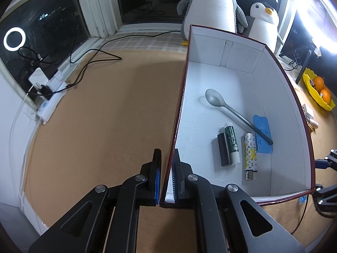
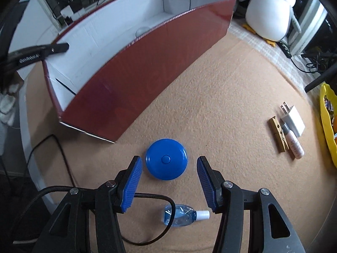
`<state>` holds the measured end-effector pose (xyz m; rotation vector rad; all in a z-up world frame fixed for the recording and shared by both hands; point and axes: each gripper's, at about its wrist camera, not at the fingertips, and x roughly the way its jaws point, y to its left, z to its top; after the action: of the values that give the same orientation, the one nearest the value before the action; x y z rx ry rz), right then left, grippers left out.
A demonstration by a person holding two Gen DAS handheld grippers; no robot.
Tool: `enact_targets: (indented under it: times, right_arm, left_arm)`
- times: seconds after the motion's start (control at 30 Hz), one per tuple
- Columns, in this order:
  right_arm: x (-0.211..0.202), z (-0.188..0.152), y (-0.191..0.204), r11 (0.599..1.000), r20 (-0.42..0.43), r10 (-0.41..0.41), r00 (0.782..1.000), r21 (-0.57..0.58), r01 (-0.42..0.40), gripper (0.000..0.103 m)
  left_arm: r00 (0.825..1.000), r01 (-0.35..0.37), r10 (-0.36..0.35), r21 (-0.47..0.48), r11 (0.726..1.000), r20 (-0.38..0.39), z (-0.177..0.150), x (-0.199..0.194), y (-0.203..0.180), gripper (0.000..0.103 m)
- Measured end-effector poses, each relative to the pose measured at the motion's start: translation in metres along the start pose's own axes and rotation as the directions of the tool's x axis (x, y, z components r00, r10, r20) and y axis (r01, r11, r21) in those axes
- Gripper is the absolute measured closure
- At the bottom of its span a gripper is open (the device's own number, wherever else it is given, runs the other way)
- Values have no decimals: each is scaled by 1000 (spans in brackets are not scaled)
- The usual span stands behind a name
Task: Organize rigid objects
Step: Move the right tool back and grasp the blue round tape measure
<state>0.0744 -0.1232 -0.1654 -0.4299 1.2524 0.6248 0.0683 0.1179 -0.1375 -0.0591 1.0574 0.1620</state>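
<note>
The left claw (image 1: 166, 168) is clamped on the near wall of the red box (image 1: 242, 80), white inside, on a tan cork-like worktop (image 1: 105, 116). Inside lie a grey spoon (image 1: 231, 113), a patterned lighter (image 1: 250, 156) and what may be lip-balm tubes (image 1: 231, 145). The right claw (image 2: 168, 181) stands open around a blue round disc (image 2: 166, 162), not touching. At 12 o'clock, dark windows (image 1: 52, 27) and plush penguins (image 1: 212, 6).

A: Background stuff? Two penguin plushies, big one (image 1: 212, 10) at 12 o'clock, small one (image 1: 264, 21) at 1.
B: Ring light (image 1: 14, 39) at 10, power strip (image 1: 52, 92) with black cables (image 1: 92, 57) around 9.
A: Yellow fruit bowl (image 1: 316, 99), oranges (image 1: 319, 82) in it, 3 o'clock.
</note>
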Motion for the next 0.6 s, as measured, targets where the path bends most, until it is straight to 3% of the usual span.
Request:
enact_targets:
  times: [0.27, 0.6]
  right_arm:
    - [24, 1, 11, 997, -59, -44, 997, -59, 41, 49]
    - [34, -2, 15, 994, -65, -89, 994, -64, 85, 49]
  left_arm:
    - [1000, -3, 3, -2, 1000, -3, 0, 1, 1, 95]
    - [1000, -3, 3, -2, 1000, -3, 0, 1, 1, 95]
